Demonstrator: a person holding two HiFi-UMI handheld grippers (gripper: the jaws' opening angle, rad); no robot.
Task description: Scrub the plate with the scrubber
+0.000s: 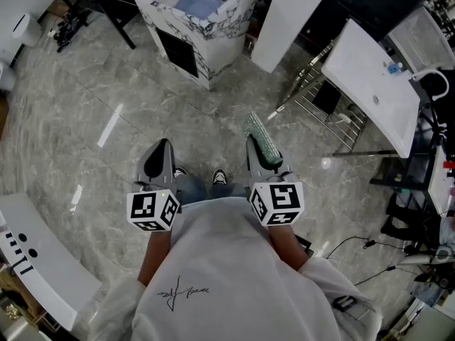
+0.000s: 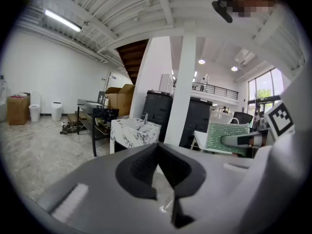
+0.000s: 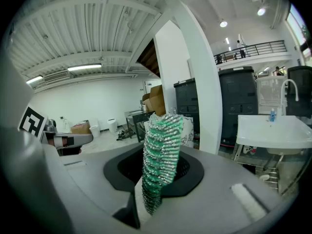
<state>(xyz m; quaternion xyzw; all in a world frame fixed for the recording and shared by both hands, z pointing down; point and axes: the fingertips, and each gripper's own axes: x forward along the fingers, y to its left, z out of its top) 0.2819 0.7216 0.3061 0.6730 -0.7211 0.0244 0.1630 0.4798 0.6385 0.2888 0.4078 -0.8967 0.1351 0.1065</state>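
Person stood on the grey marbled floor (image 1: 106, 105), one hand-held gripper in each hand, both pointed slightly down and forward. The left hand-held gripper (image 2: 157, 150) had its jaws closed together with nothing between them. The right hand-held gripper (image 3: 158, 172) was clamped on a green glittery mesh scrubber (image 3: 161, 150). The scrubber stood upright out of the jaws, its top end leaning a bit to the right in the right gripper view. In the head view the two grippers sat side by side, apart, in front of the person's white shirt.

Containers: a white-and-black marbled square cabinet (image 1: 186, 28) stood ahead on the floor with a basin in its top. Something pale blue lay inside it; could not tell what. A white rectangular sink (image 1: 370, 84) on a metal frame stood to the right, well apart from the grippers. A small blue bottle (image 1: 393, 68) stood on its top by the faucet, and the bowl itself was not clearly seen.
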